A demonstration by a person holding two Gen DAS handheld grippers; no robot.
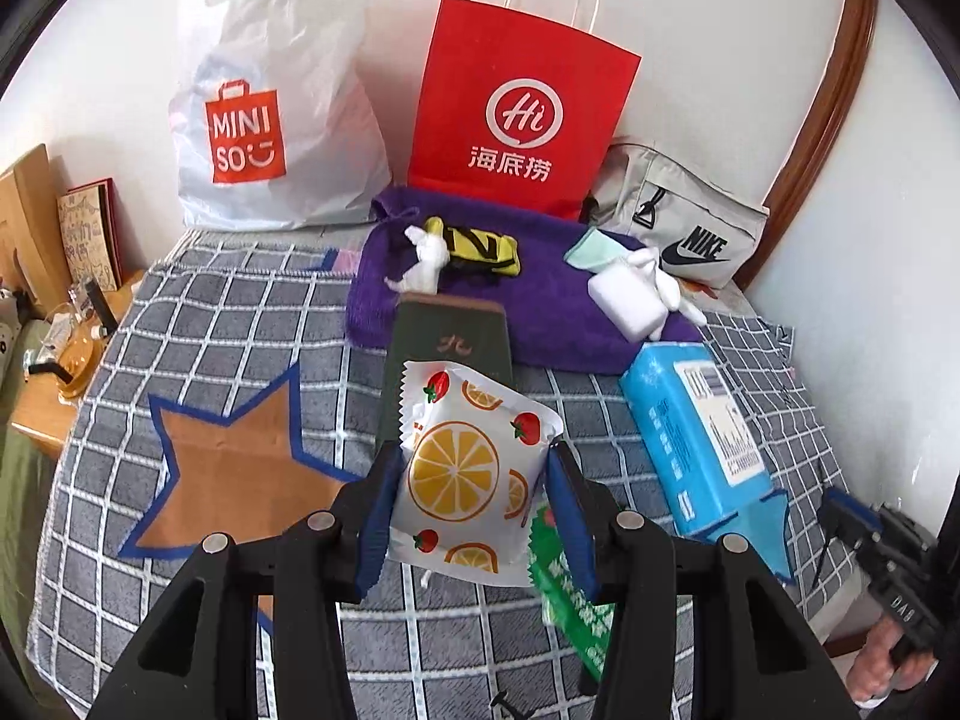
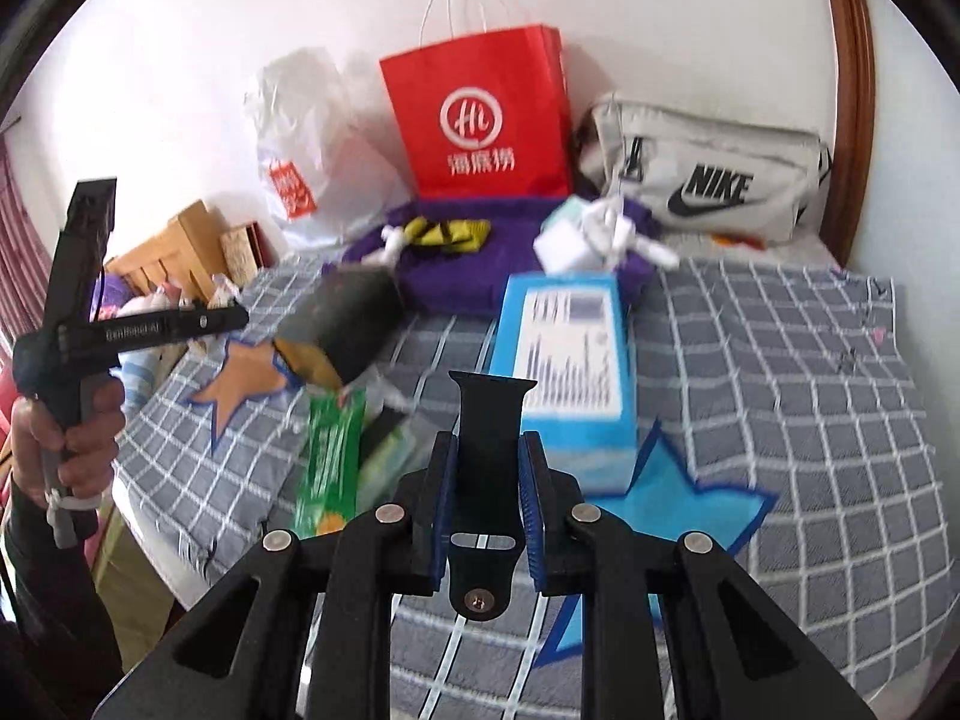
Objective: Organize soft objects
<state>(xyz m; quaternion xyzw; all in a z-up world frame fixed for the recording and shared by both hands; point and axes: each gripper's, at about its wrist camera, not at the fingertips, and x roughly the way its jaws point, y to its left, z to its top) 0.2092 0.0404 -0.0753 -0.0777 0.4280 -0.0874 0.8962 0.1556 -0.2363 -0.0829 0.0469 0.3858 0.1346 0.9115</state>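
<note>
My left gripper (image 1: 474,456) is shut on a white snack packet printed with oranges and strawberries (image 1: 462,468) and holds it above the checked blanket. A dark green packet (image 1: 450,348) lies beyond it, a green wrapper (image 1: 570,600) below. My right gripper (image 2: 485,450) is shut on a black watch strap (image 2: 486,450), held above the bed. A blue tissue pack (image 2: 567,360) lies ahead of it, also in the left wrist view (image 1: 702,438). A purple towel (image 1: 540,306) carries a yellow-black cloth (image 1: 474,246), a white toy (image 1: 426,258) and a white pouch (image 1: 624,294).
A white Miniso bag (image 1: 270,120), a red paper bag (image 1: 516,102) and a grey Nike bag (image 1: 678,222) stand against the wall. A wooden bedside table (image 1: 48,402) is at the left. The checked blanket (image 1: 240,324) has star patches.
</note>
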